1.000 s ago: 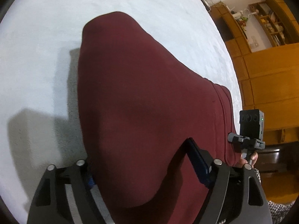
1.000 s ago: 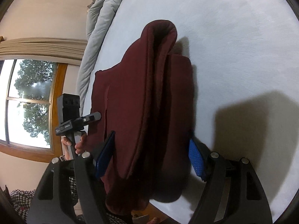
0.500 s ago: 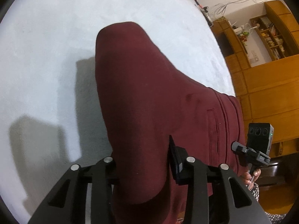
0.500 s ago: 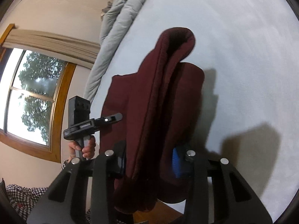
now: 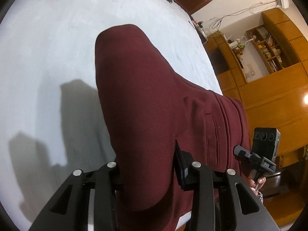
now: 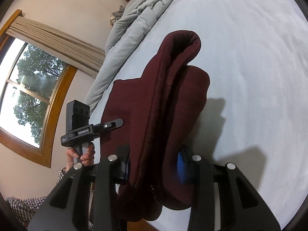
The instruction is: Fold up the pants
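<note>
Bed [image 5: 48, 38] backdrop: both tongs, earlier wide, now clamped on lifted pants [image 5: 144, 105].

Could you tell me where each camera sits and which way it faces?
Left wrist: on the left gripper, facing down over maroon pants toward wooden shelves; the other hand shows.
Right wrist: on the right gripper, facing the pants, grey duvet and window; the other hand shows.
Shared: pants, pale bed.
</note>
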### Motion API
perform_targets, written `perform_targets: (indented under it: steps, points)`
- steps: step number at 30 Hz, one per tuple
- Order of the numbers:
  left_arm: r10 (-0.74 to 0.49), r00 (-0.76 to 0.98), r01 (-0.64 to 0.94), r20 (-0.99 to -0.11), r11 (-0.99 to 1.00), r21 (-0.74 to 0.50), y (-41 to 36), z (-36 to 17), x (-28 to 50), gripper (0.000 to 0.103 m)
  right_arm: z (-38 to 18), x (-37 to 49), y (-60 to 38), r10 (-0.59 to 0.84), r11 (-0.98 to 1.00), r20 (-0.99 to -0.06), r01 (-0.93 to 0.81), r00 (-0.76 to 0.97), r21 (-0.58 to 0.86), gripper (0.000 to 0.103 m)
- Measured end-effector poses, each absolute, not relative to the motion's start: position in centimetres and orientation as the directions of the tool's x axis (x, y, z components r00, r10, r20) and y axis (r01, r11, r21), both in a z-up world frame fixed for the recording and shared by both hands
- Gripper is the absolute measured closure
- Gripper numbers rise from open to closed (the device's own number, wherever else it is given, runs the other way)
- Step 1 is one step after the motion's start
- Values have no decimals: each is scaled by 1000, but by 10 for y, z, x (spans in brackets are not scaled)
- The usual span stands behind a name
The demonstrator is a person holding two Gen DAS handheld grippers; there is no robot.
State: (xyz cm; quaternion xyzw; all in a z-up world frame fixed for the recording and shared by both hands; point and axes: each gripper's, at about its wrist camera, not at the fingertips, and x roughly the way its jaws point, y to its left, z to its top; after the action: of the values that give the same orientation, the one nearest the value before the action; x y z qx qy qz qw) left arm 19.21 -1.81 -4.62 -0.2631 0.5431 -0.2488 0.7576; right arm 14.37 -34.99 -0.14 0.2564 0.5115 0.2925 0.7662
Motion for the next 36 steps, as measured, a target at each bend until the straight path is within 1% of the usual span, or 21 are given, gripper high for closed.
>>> perform_targets:
  steps: [5, 9, 13, 17, 19, 23, 27, 29, 34, 36]
  points:
    - [-642, 296, 76, -707, 754, -652, -26, -50, 229, 66, -14, 184, -357, 708, 699, -641, -162, 296, 697, 68]
    - [-628, 272, 53, -729, 766, -641, -24, -69, 249, 66, -43, 210, -363, 701, 705, -663, -112, 264, 701, 68]
    - [-603, 232, 31, -763, 789, -614, -31, -94, 258, 66, -80, 220, -372, 669, 733, -706, -45, 233, 679, 66]
    - [-619, 234, 27, -750, 775, -631, -26, -109, 261, 62, -101, 222, -383, 678, 720, -697, -21, 234, 693, 63]
    - [-603, 239, 49, -761, 790, -611, -30, -113, 260, 59, -107, 217, -387, 683, 715, -691, -21, 239, 699, 61]
    - [-614, 254, 42, -747, 779, -626, -26, -116, 256, 54, -120, 212, -392, 704, 689, -663, -18, 255, 724, 51]
    - [-637, 275, 29, -720, 754, -656, -25, -122, 255, 49, -123, 208, -395, 737, 648, -610, -45, 290, 760, 48]
    - [-648, 285, 31, -707, 743, -669, -22, -125, 256, 48, -121, 204, -395, 745, 638, -593, -63, 305, 768, 45]
    - [-645, 318, 47, -695, 742, -668, -16, -123, 248, 44, -115, 200, -394, 748, 630, -577, -79, 329, 772, 42]
    - [-635, 335, 54, -696, 750, -659, -14, -120, 242, 40, -114, 198, -393, 742, 636, -581, -77, 334, 768, 42]
